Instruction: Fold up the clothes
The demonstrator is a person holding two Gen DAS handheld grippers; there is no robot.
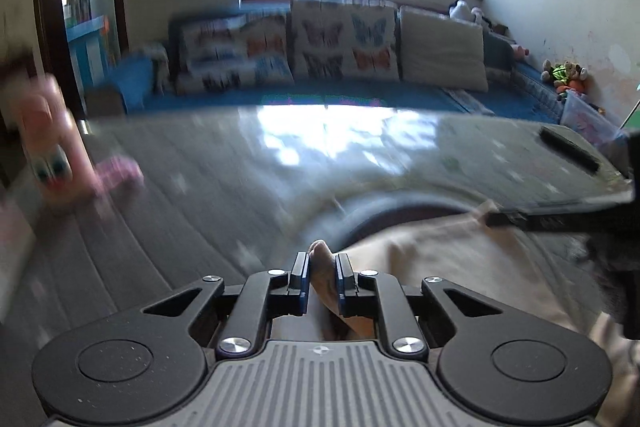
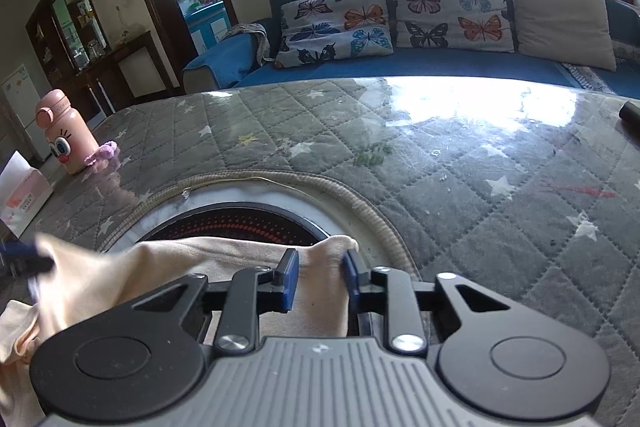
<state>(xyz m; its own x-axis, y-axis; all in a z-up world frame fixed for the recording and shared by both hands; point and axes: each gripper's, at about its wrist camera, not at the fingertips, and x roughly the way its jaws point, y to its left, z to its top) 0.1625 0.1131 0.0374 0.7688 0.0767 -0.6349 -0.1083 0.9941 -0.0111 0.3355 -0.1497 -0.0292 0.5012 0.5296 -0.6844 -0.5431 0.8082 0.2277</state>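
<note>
Left gripper: clenched on a bunched fold of the beige garment; cloth filled the narrow gap between the blue pads.
Right gripper: clamped on another part of the same garment's upper edge; the pads pressed the fabric from both sides.
Garment position: at the near edge of the table, draped between the two grippers and hanging below them; in the right wrist view it overlapped the front of the round cut-out.
Garment condition: crumpled and unfolded, with loose folds trailing toward the lower left of the right wrist view.
Table cover: grey quilted cloth with white stars under a glossy clear sheet that reflected the window.
Cut-out: rounded opening in the cover, edged with beige piping, showing a dark disc with red dots.
Pink bottle: upright near the far left corner of the table, with cartoon eyes on its front; blurred in the left wrist view.
Purple item: lay just beside the bottle; kind could not be determined.
Tissue box: at the left edge of the table, near the bottle.
Background: blue sofa with butterfly cushions beyond the table.
</note>
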